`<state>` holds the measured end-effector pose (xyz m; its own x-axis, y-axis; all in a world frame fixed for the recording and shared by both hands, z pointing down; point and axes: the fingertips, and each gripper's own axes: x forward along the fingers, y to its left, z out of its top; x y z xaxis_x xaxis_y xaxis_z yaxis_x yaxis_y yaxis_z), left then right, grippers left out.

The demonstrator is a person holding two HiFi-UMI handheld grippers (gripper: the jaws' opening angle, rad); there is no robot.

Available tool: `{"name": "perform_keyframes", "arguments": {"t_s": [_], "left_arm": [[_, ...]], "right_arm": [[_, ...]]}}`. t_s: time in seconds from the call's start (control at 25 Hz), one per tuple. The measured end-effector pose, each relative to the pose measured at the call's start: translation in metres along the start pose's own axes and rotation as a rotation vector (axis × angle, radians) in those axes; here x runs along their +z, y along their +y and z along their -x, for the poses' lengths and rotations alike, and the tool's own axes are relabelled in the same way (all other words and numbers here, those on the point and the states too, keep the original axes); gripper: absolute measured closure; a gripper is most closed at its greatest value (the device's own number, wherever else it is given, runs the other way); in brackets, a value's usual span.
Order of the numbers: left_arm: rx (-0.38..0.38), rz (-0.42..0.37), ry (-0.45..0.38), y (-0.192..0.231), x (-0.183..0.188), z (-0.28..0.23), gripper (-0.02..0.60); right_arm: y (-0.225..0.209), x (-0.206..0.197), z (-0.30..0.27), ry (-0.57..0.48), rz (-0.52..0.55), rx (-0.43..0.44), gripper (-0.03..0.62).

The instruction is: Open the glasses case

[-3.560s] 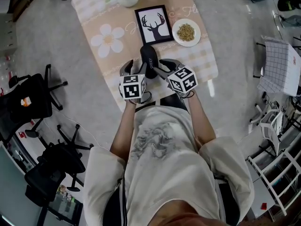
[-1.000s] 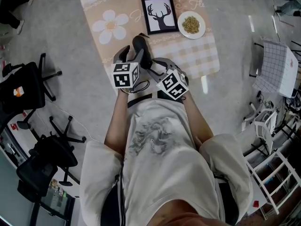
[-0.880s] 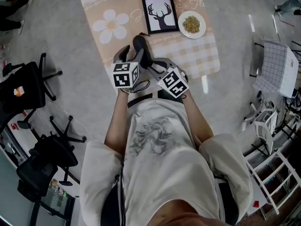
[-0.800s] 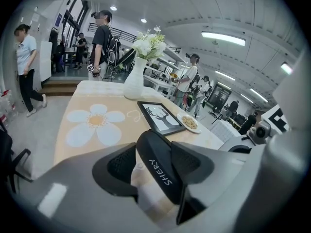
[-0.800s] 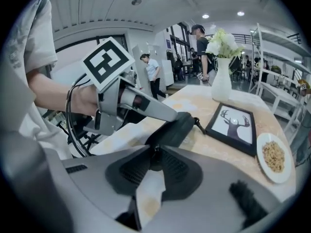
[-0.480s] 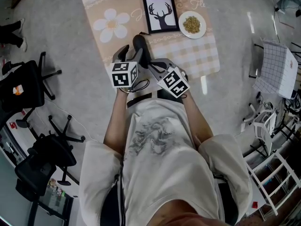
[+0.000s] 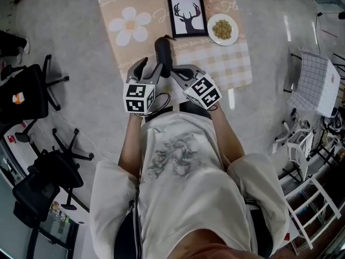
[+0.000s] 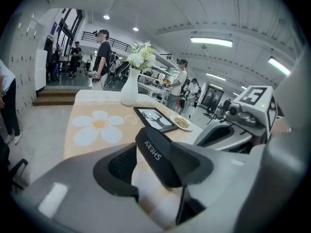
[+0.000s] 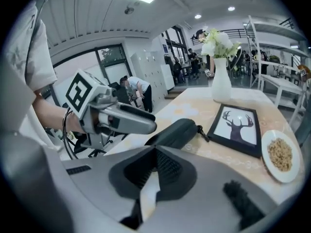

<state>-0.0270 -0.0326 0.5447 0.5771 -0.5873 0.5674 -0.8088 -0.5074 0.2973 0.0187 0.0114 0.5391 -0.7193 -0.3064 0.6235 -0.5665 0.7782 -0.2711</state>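
The black glasses case [image 7: 163,55] lies closed on the beige flowered cloth, its zip pull [image 9: 201,132] at the far end. The case's near end [image 8: 154,152] sits between the jaws of my left gripper [image 7: 149,70]. It rests against the right jaw, with a pale gap to the left pad [image 8: 121,164]. Those jaws are closing. My right gripper [image 9: 155,152] is shut, its tips just short of the case's near end [image 9: 176,131]. I see nothing between its pads. In the head view the right gripper [image 7: 173,73] is beside the case, on its right.
Beyond the case lie a framed deer picture [image 7: 187,15] and a plate of grains [image 7: 222,29]. A white vase [image 9: 221,84] stands at the far edge of the table. Office chairs [image 7: 32,99] stand on the floor to the left and a white rack [image 7: 302,144] to the right.
My left gripper has drawn back toward the person, along the case. The right gripper has stayed in place beside the case.
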Motion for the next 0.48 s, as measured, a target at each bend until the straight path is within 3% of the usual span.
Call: {"name": "perform_keyframes", "arguments": {"t_s": [0.24,0.48], "left_arm": [[-0.021,-0.119,0.041,-0.023,-0.035,0.013,0.313],[-0.011,-0.149,0.07,-0.033,-0.051,0.01,0.234]], "right_arm": [[0.004,0.009,-0.004,-0.02,-0.018,0.036,0.58],[0.009,0.02,-0.009,-0.025,-0.023,0.069,0.58]]}}
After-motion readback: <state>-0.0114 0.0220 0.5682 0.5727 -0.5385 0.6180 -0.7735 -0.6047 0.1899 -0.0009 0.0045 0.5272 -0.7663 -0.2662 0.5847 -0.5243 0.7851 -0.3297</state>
